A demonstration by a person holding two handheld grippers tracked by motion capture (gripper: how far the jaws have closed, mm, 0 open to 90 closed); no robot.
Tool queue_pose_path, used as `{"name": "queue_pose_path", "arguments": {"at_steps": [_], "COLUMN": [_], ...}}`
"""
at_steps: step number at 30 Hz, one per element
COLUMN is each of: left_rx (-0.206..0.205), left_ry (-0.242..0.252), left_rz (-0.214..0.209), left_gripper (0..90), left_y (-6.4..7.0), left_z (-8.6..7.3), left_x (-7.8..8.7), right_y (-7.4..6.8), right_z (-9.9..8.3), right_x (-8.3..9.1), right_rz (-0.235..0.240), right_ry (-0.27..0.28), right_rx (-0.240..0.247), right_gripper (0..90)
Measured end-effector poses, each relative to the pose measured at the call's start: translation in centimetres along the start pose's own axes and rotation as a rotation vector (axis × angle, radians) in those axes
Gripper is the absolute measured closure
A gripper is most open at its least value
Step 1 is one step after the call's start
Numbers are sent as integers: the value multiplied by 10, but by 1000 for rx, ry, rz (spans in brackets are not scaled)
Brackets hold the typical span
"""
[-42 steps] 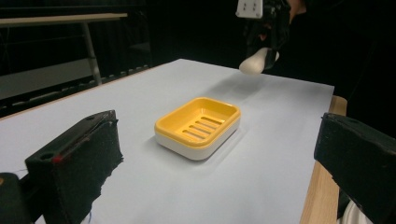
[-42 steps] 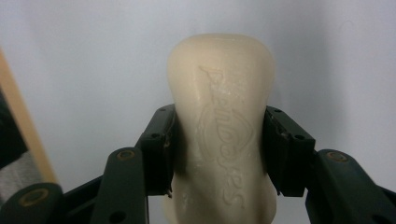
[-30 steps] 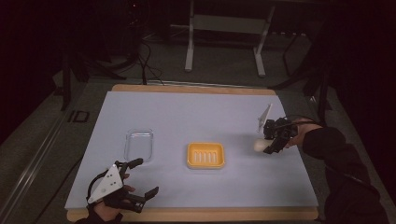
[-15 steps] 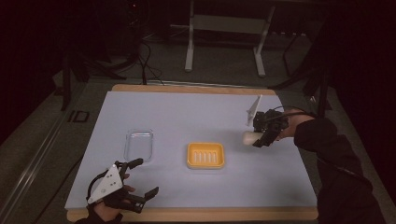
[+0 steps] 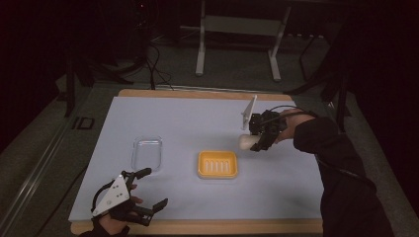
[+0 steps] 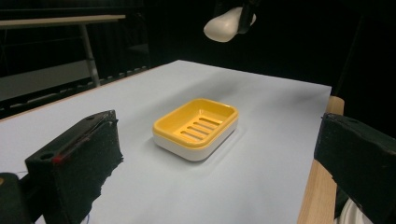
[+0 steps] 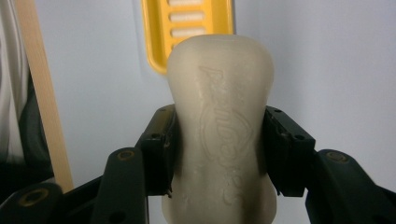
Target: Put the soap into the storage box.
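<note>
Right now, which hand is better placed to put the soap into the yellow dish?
The right. Its tongs already clamp the soap bar above the table, near the yellow soap dish. The left tongs sit open and hold nothing at the table's near edge.

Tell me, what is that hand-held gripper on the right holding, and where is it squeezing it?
The right hand-held gripper holds a white bar of soap, pinched across its narrow middle.
</note>
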State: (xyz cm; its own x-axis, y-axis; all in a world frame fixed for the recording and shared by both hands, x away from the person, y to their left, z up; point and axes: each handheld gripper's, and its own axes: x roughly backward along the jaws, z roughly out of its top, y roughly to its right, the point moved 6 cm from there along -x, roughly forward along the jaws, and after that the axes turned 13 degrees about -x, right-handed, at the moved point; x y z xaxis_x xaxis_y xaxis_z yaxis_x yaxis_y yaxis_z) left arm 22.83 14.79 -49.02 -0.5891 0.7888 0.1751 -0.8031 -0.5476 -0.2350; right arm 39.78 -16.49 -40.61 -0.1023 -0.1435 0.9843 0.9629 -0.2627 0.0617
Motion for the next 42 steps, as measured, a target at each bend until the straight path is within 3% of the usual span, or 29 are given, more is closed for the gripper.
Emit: {"name": "queue_pose_path", "arguments": {"at_steps": [5,13,15,22,29,35,42], "left_rx": [-2,-2,-2,-3,-6,-5,-4], "left_ry": [0,0,0,-1,-1,0,2], "left_rz": [-3,-5,-6,-7,-9,-11,-13], "left_gripper": [7,7,7,8,7,7,7], "left_y": [0,1,1,1,1,2,2], "left_z": [0,0,0,0,0,0,1], "left_x": [0,1,1,1,1,1,1], "right_y": [-5,-10,-14,-21,-26,-26,-25], "right_z": [17,39,46,55,59,59,53], "right_x": [-3,-14,-22,-44,-63,-89,-122], "right_rz": [8,38,59,87,136,150,163], "right_ry": [19,98,133,178,299,311,279], "right_rx": [10,24,30,70,106,104,88], "right_gripper": [493,493,493,494,493,493,493]}}
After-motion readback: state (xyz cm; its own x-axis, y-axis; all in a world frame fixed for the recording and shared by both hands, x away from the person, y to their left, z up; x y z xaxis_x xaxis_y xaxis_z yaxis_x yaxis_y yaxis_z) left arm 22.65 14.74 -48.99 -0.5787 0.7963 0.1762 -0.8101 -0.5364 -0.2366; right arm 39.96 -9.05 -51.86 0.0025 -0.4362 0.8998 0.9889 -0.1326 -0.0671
